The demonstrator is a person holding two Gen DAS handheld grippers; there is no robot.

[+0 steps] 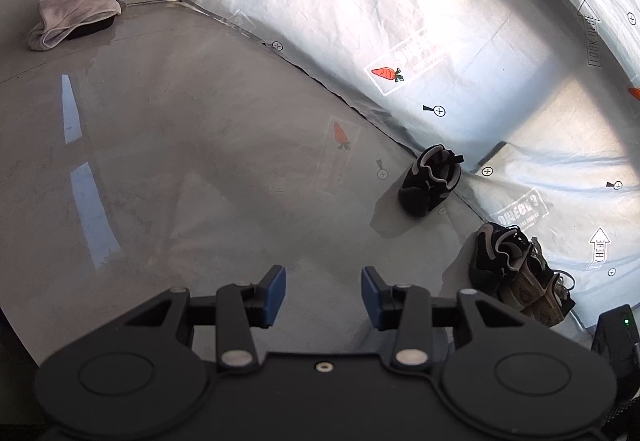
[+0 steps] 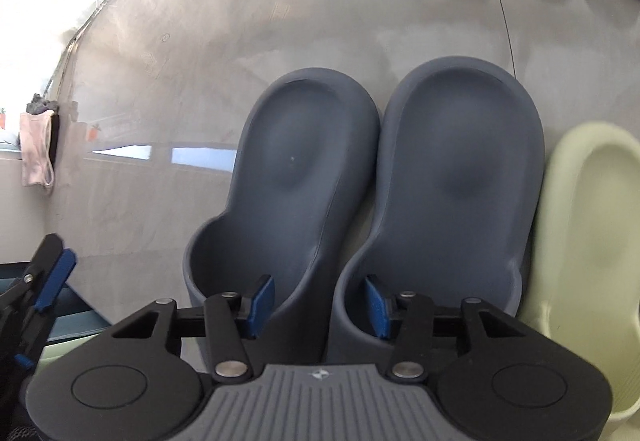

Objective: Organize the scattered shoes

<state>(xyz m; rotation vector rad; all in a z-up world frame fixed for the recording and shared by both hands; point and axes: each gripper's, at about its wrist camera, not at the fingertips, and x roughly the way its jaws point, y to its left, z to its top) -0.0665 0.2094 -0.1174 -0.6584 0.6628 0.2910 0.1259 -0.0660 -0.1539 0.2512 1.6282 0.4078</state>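
Note:
Two blue-grey slippers lie side by side on the floor, the left slipper (image 2: 296, 169) against the right slipper (image 2: 460, 169). My right gripper (image 2: 320, 305) points down at their heel ends. One pad sits inside each slipper, with the two touching inner walls between the jaws. A small gap shows beside the left pad, so the jaws stand open. My left gripper (image 1: 323, 293) hovers open over bare floor with nothing between its pads. One black sneaker (image 1: 430, 181) stands alone by the sheet's edge. A second black sneaker (image 1: 494, 257) rests against beige-soled shoes (image 1: 536, 293).
A pale green slipper (image 2: 592, 221) lies right of the blue pair, touching it. A crinkled white sheet (image 1: 360, 1) printed with carrots covers the far floor. A pinkish cloth (image 1: 76, 13) is heaped at the far left. One of my left gripper's fingers (image 2: 56, 277) shows at the right wrist view's left edge.

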